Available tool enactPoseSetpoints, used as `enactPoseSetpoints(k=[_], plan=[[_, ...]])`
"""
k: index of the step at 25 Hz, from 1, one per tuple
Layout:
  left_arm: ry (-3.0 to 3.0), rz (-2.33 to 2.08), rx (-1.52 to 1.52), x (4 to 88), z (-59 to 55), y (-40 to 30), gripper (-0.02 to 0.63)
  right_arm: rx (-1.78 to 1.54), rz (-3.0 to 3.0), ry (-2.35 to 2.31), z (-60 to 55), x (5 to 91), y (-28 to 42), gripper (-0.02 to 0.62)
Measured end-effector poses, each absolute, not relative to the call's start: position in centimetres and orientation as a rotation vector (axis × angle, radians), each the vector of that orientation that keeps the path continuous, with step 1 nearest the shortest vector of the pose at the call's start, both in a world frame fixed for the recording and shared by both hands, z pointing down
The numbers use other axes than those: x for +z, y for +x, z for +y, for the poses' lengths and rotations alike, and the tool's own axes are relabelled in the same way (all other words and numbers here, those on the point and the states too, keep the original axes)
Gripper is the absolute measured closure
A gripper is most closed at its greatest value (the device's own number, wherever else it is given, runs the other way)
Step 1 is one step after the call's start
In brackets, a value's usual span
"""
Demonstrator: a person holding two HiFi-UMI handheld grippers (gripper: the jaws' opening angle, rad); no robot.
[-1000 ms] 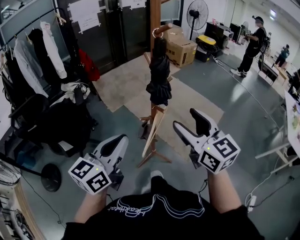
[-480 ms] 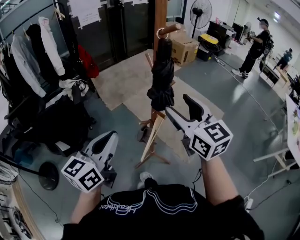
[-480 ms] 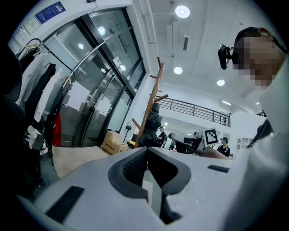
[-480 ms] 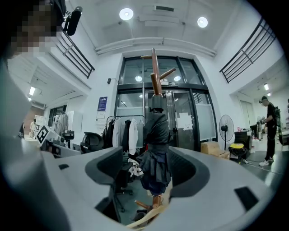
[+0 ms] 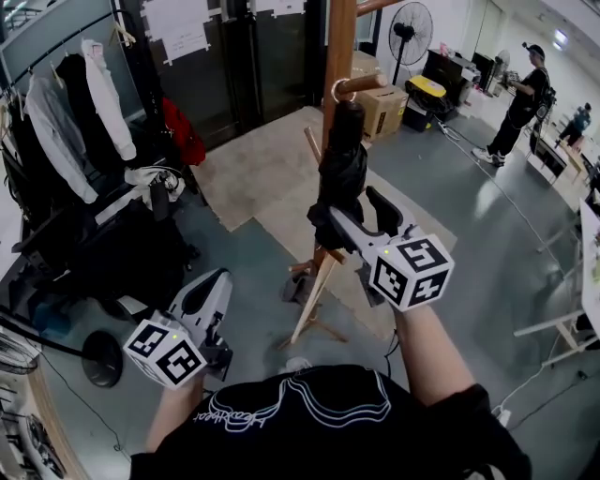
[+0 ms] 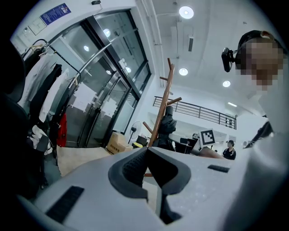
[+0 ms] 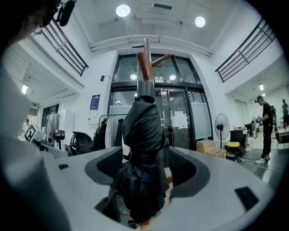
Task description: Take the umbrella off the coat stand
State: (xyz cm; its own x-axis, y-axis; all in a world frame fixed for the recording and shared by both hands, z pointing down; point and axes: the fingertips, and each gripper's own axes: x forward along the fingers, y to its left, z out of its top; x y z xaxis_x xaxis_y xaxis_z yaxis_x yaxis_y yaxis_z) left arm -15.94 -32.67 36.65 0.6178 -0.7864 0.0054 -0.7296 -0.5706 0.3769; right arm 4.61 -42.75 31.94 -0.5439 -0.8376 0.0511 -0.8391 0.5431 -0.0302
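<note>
A folded black umbrella (image 5: 342, 169) hangs by a ring from a peg of the wooden coat stand (image 5: 339, 47). My right gripper (image 5: 356, 211) is open, its jaws standing on either side of the umbrella's lower folds. In the right gripper view the umbrella (image 7: 142, 149) fills the gap between the pads of my right gripper (image 7: 144, 180), below the stand's pole (image 7: 145, 58). My left gripper (image 5: 211, 286) is shut and empty, held low at the left. The left gripper view looks over my left gripper (image 6: 148, 151) at the umbrella (image 6: 168, 128) and the stand (image 6: 163, 99) farther off.
A clothes rack (image 5: 75, 94) with hung garments and a dark chair (image 5: 122, 253) stand at the left. Behind the stand are a cardboard box (image 5: 384, 103) and a floor fan (image 5: 411, 28). A person (image 5: 525, 94) stands far right. The stand's legs spread over a beige mat (image 5: 262, 169).
My right gripper has risen and moved forward to the stand, and its open jaws now straddle the umbrella. The left gripper stays low and shut.
</note>
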Motion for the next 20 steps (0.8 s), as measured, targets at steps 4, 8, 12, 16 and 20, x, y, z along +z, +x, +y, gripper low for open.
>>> enactPoseSetpoints(k=[4,8,12,16,20], plan=[[2.494,-1.239,-0.228,36.9,-33.4,-16.7,0.6,0.088,-2.735,1.48,-43.8,32.3,4.0,0.278],[2.479,-1.254,-0.228,37.3,-34.2,-17.5,0.6,0.084,-2.719,1.449,-44.6,32.9,3.0,0.278],[2.484,-1.248,-0.214,37.6,-34.8,-17.6,0.601,0.11,-2.712,1.441,-45.4,33.5,2.7,0.299],[2.484,-1.247,-0.204,38.0,-35.3,-17.7,0.601,0.109,-2.707,1.453,-45.6,33.7,2.9,0.323],[2.488,-1.244,-0.209,37.8,-35.7,-17.8,0.601,0.114,-2.699,1.462,-45.7,33.8,3.1,0.337]])
